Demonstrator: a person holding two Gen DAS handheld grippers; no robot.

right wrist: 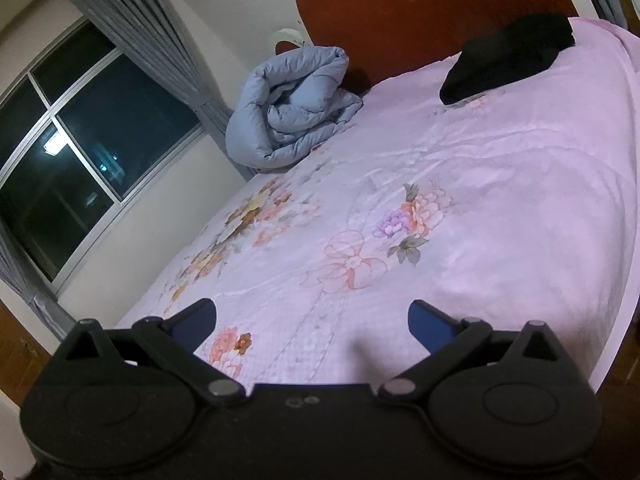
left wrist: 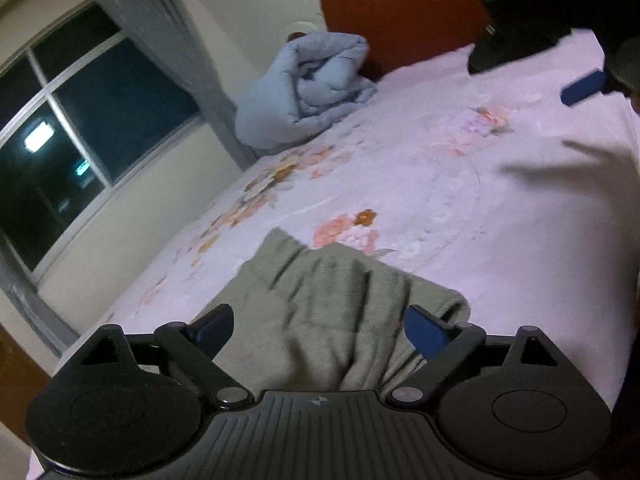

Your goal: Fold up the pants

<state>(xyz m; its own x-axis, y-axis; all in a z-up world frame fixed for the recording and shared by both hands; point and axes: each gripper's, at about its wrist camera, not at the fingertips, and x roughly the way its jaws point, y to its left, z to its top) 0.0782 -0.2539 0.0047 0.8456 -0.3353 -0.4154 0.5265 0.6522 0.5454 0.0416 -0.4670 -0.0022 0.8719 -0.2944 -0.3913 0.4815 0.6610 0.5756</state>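
- Nearest your left camera is the left gripper (left wrist: 318, 330): its jaws stand wide apart with nothing pinched between them, and the grey-green pants (left wrist: 340, 320) lie in the gap, running under the gripper body toward 6 o'clock.
- The pants sit at the near edge of the bed (left wrist: 460, 184), a bunched, wrinkled piece whose far edge reaches toward 12 o'clock beside an orange flower print. How many layers are stacked there you cannot tell.
- At 9 o'clock in both views are the dark window (left wrist: 72, 128) and grey curtain (left wrist: 160, 40); at about 11 o'clock a rolled pale-blue duvet (left wrist: 308, 92) rests against the red headboard (left wrist: 400, 12), well apart from the pants.
- At 1 o'clock in the left view your right gripper (left wrist: 584, 88) hangs over the far side of the bed, blurred.
- In its own view the right gripper (right wrist: 312, 326) has its jaws wide apart as well and holds nothing; only the flowered sheet lies below, and the pants are out of that frame. A black garment (right wrist: 508, 56) lies at 1 o'clock near the headboard.
- Judgement: you look to be between grasps, the pants gathered but not yet squared.
- Next, bring the right gripper back toward the pants, close each pair of jaws on a cloth edge, and pick up single edges cleanly to avoid dragging the sheet.
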